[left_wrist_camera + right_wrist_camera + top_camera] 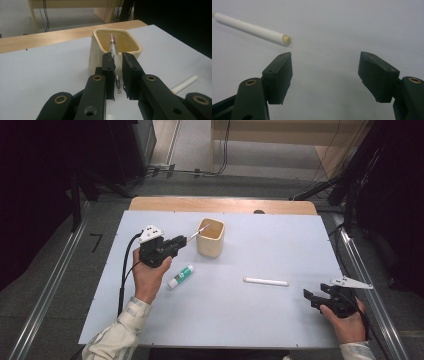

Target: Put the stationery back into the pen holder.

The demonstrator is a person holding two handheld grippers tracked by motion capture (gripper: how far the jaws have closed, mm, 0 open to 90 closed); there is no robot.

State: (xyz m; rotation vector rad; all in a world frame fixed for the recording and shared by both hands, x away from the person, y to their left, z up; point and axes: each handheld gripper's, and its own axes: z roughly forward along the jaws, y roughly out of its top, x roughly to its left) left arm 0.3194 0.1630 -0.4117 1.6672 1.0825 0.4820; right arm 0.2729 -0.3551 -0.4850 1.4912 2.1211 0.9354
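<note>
On the pale blue table, the left gripper clamped a clear thin pen, aiming it into the cream square cup; the right gripper rested with jaws apart.

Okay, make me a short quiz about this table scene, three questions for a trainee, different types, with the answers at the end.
1. True or false: the left gripper is shut on a pen whose tip reaches over the beige cup.
2. Multiple choice: what lies on the table sheet between the two hands? A) a white marker B) a pair of scissors C) a spoon
3. Fill in: the right gripper has its jaws ____ with nothing between them.

Key
1. True.
2. A, the white marker; a glue stick lies nearer the left hand.
3. Open.
</note>
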